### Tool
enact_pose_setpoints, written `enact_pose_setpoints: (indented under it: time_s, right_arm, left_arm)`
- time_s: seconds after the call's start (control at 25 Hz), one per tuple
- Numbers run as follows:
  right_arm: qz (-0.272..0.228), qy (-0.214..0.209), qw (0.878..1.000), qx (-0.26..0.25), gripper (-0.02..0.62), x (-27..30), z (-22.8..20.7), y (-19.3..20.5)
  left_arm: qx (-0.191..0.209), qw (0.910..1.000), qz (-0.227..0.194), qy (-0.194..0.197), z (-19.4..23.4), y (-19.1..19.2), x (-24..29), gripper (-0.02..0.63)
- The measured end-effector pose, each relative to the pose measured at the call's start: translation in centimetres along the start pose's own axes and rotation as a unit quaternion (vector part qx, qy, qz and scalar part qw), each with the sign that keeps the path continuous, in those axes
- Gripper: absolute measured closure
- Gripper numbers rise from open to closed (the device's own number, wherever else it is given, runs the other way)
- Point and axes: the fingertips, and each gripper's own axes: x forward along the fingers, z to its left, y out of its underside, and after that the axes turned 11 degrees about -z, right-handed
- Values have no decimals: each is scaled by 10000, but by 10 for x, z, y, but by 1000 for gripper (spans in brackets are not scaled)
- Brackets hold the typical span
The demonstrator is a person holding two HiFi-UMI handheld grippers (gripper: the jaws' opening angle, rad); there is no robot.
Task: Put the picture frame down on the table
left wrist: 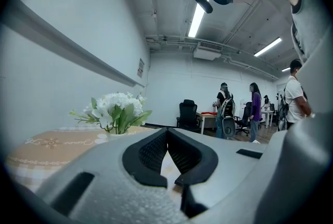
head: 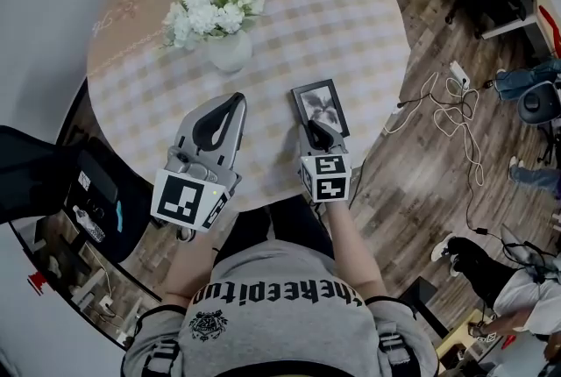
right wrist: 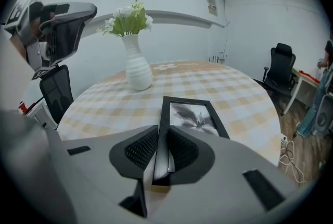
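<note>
The right gripper (right wrist: pixel 162 137) has its jaws clamped on the near rail of the picture frame (right wrist: pixel 190 114), which lies face up, flat or very nearly so, on the round table (head: pixel 351 24) close to its near edge. This looks like the final setting-down step. The next move calls for opening those jaws and backing away. The left gripper (left wrist: pixel 167 133) hovers over the near edge, jaws together and empty, short of the vase (head: pixel 230 52).
</note>
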Motion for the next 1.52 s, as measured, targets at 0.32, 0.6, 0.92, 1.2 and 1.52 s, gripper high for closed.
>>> enact_pose_setpoints:
  time_s: [0.32, 0.6, 0.92, 1.2, 1.52]
  right_arm:
    - [325, 26, 9995, -40, 526, 6, 0, 12]
    - [529, 57, 9986, -57, 526, 12, 1, 20]
    - [436, 97, 9990, 70, 526, 12, 1, 20]
    - [44, 312, 9991, 276, 523, -1, -1, 10]
    - [-369, 435, 9979, 315, 570, -23, 0, -5]
  left_arm:
    - [40, 10000, 46, -78, 3, 1, -7, 591]
    - [62, 9999, 42, -146, 9, -1, -15, 591]
    - [86, 9998, 20, -171, 12, -5, -24, 591]
    - [151, 9998, -37, -113, 7, -14, -33, 591]
    - [225, 9995, -159, 128, -10, -28, -42, 591]
